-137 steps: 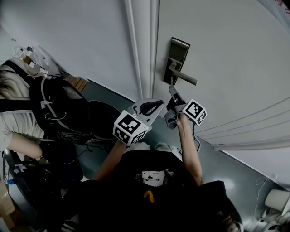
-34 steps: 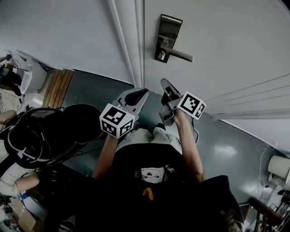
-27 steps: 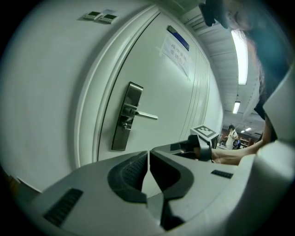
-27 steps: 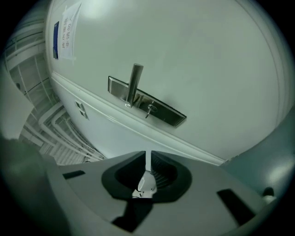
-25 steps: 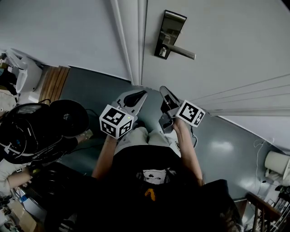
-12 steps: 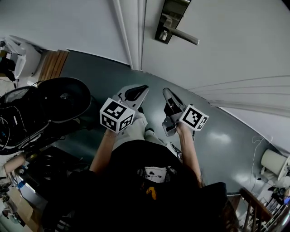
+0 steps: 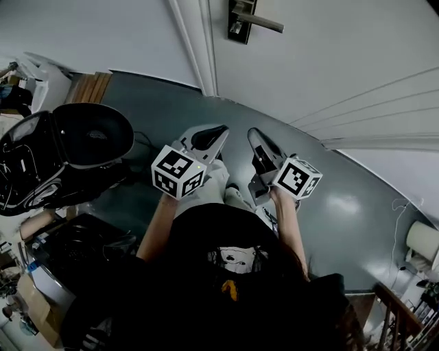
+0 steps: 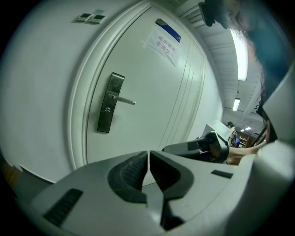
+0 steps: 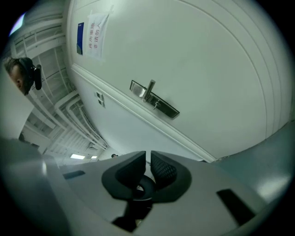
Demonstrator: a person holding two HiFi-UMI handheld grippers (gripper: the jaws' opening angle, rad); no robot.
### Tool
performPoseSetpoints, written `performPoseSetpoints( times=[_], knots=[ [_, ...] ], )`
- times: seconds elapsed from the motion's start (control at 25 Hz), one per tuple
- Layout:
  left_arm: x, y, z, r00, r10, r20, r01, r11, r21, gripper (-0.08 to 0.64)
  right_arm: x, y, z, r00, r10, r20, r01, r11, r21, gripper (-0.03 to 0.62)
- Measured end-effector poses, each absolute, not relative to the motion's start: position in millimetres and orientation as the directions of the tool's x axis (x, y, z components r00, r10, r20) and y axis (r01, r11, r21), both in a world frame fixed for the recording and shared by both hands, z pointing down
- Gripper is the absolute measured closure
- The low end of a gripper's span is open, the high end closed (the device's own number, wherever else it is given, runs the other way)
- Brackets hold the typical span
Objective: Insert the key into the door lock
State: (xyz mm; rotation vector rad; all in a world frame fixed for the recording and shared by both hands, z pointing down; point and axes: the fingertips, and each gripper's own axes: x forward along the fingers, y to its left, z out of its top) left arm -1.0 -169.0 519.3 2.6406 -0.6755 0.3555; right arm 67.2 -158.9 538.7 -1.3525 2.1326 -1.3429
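Note:
The door lock point(image 7: 241, 19), a dark metal plate with a lever handle, sits at the top edge of the head view, far ahead of both grippers. The left gripper view shows the lock point(image 8: 110, 102) on the white door. My left gripper point(image 7: 208, 137) is shut and empty, its jaws meeting in a line. My right gripper point(image 7: 258, 145) hangs beside it, jaws almost together. A black ring-shaped piece point(image 9: 142, 186), apparently the key's head, sits low between them; no blade shows. The lock point(image 9: 154, 99) is small and distant in the right gripper view.
The door frame point(image 7: 199, 41) runs down to the grey floor point(image 7: 343, 206). A black round bag point(image 7: 89, 134) and other gear lie at the left. At the right are a white roll point(image 7: 422, 240) and a wooden railing point(image 7: 391, 315). A paper notice point(image 8: 162, 44) hangs on the door.
The person has backed away from the door: the lock slid to the frame's top edge. The right gripper, near the lock 5.5 s ago, now hangs well below it. Both jaws stay closed.

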Motion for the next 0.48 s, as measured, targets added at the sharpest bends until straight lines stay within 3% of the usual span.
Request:
performPoseSetpoints(
  times=[0.48],
  knots=[
    [-10.2, -97.4, 495.7, 0.848, -0.44, 0.296, -0.515, -0.816, 0.262, 0.541, 40.0, -89.1, 500.4, -0.583, -0.798, 0.151, -0.584, 0.283, -0.761, 0.574]
  ],
)
